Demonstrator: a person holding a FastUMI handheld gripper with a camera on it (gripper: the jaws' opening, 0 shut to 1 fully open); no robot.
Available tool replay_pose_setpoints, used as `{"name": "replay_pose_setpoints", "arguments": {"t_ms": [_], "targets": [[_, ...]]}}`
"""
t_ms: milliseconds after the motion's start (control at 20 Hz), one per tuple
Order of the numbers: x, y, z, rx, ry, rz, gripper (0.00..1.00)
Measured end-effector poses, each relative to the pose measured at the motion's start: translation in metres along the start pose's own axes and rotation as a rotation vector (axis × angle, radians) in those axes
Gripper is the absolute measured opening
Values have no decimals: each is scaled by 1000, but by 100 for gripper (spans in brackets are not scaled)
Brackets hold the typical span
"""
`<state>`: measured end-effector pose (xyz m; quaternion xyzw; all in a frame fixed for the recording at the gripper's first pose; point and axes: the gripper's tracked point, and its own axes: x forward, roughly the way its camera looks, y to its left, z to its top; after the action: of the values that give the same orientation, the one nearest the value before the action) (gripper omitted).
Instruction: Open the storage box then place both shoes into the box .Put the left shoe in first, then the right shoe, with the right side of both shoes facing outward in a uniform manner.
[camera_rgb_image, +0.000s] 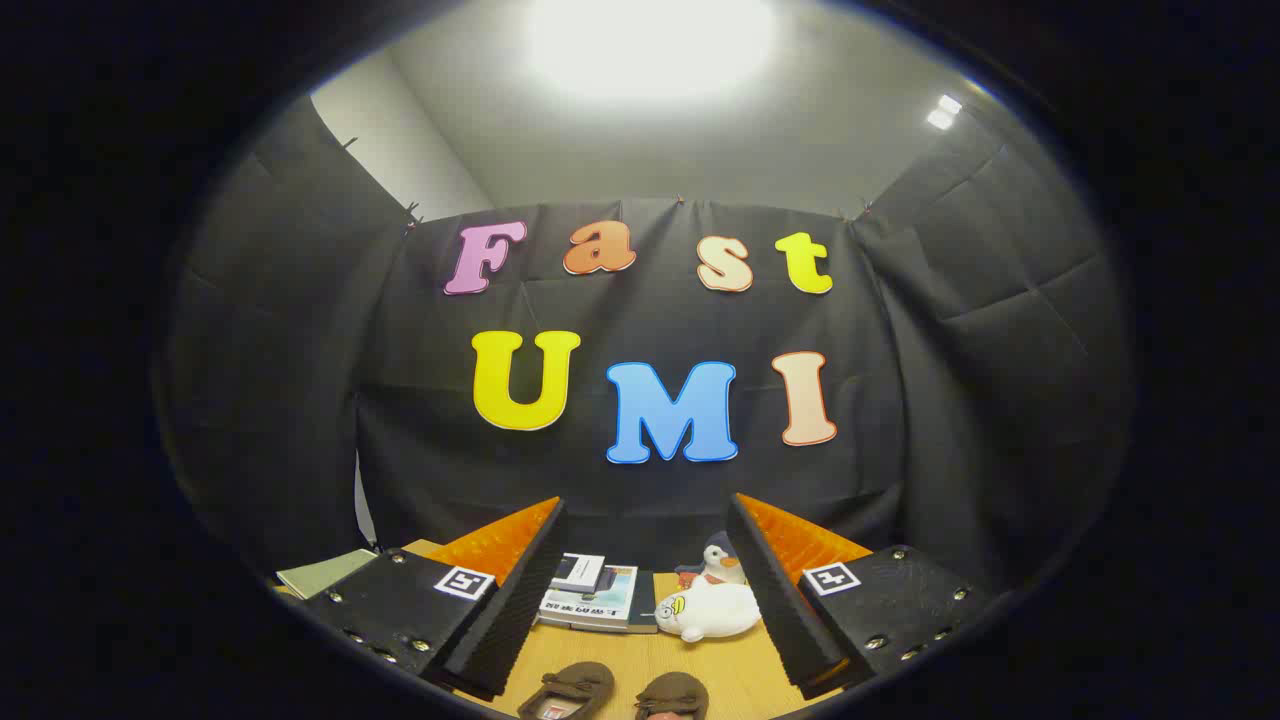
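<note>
Gripper (645, 600) agape — seemingly above shoes (620, 692)

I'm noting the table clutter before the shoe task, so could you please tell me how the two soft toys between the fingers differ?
The seal toy is white and lies flat on the table; the penguin toy is grey and white and sits upright. The seal looks larger and nearer; the penguin sits just behind it. Both are plush, beside the books, beyond the shoes. The hand-held gripper is open and holds nothing.
</note>
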<state>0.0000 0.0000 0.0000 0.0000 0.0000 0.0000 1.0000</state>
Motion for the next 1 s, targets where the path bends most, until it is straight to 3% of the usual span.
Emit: {"name": "replay_pose_setpoints", "arguments": {"t_ms": [1000], "targets": [[-6, -5, 3, 33, -21, -22, 97]]}}
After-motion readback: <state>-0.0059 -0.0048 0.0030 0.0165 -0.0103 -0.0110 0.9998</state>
